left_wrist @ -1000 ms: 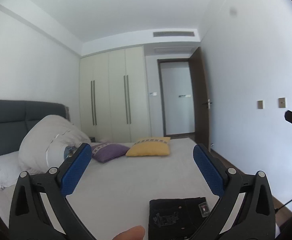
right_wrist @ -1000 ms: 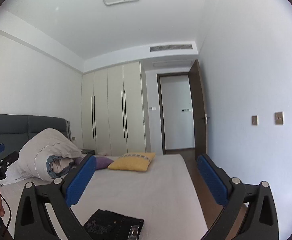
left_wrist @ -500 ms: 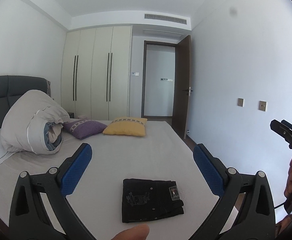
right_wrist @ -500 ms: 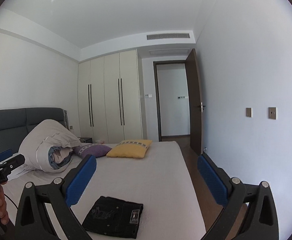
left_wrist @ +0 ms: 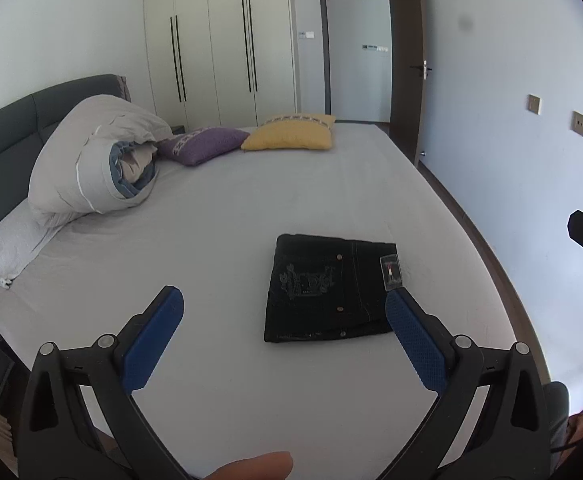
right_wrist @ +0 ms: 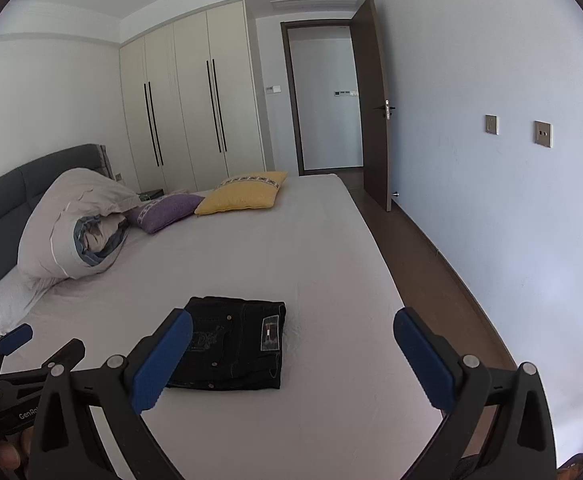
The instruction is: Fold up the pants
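Black pants (left_wrist: 327,288) lie folded into a compact rectangle on the grey bed sheet, with a paper tag on the right side; they also show in the right wrist view (right_wrist: 233,344). My left gripper (left_wrist: 283,320) is open and empty, held above the bed just in front of the pants. My right gripper (right_wrist: 291,344) is open and empty, held above the bed's near right part, with the pants behind its left finger. The left gripper's body (right_wrist: 15,364) shows at the lower left of the right wrist view.
The bed (left_wrist: 251,200) carries a rolled duvet (left_wrist: 91,156), a white pillow (left_wrist: 11,240), a purple cushion (left_wrist: 203,144) and a yellow cushion (left_wrist: 291,136). A dark headboard is at left. Wardrobes and an open door stand behind. A wall and floor strip run along the right.
Both grippers have tilted downward, so the views swung from ceiling and far wall to the bed, and the folded pants rose into full view. Both stay open.
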